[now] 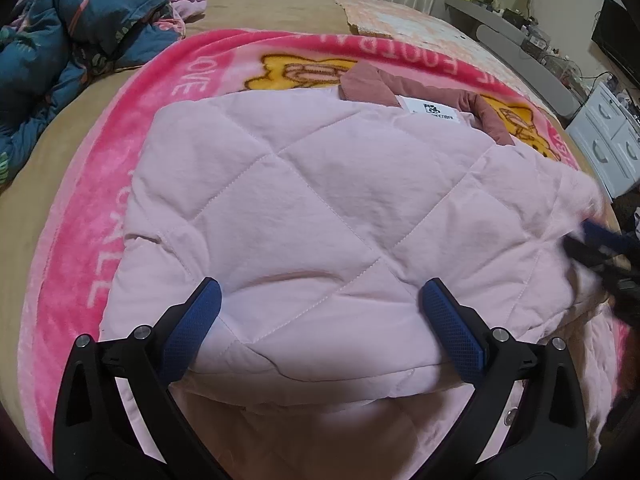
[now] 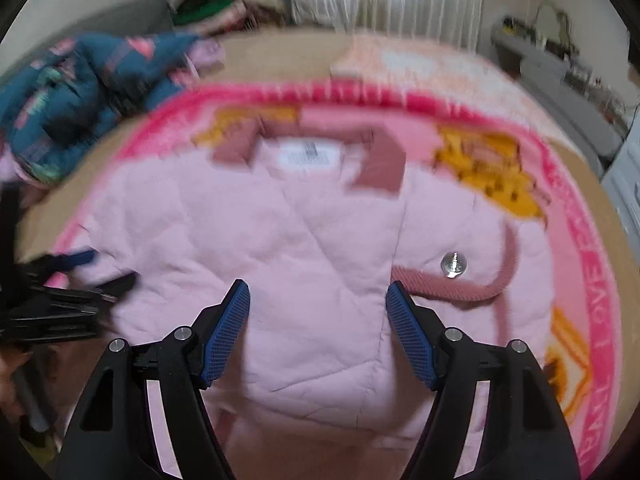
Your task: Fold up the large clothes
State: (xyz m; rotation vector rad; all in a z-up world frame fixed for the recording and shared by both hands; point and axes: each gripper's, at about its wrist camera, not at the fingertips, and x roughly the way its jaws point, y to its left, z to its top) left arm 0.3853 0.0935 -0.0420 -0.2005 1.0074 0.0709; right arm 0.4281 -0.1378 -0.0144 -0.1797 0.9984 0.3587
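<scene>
Lying beyond jacket [image 1: 320, 200]: crumpled blue quilt [image 1: 68, 40].

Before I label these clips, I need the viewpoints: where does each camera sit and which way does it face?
Left wrist: on the left hand-held gripper, angled down at the pink quilted jacket; its open fingers show.
Right wrist: on the right hand-held gripper, angled down likewise; its open fingers show.
Shared: the jacket, pink blanket, each other's gripper.

The pink jacket [image 1: 304, 208] is matt quilted cloth with a ribbed corduroy collar [image 1: 372, 84]; beneath it lies a plush, faintly shiny fleece blanket [image 1: 100, 216]; a glossy metal snap [image 2: 453, 265] sits on the jacket's front.
</scene>
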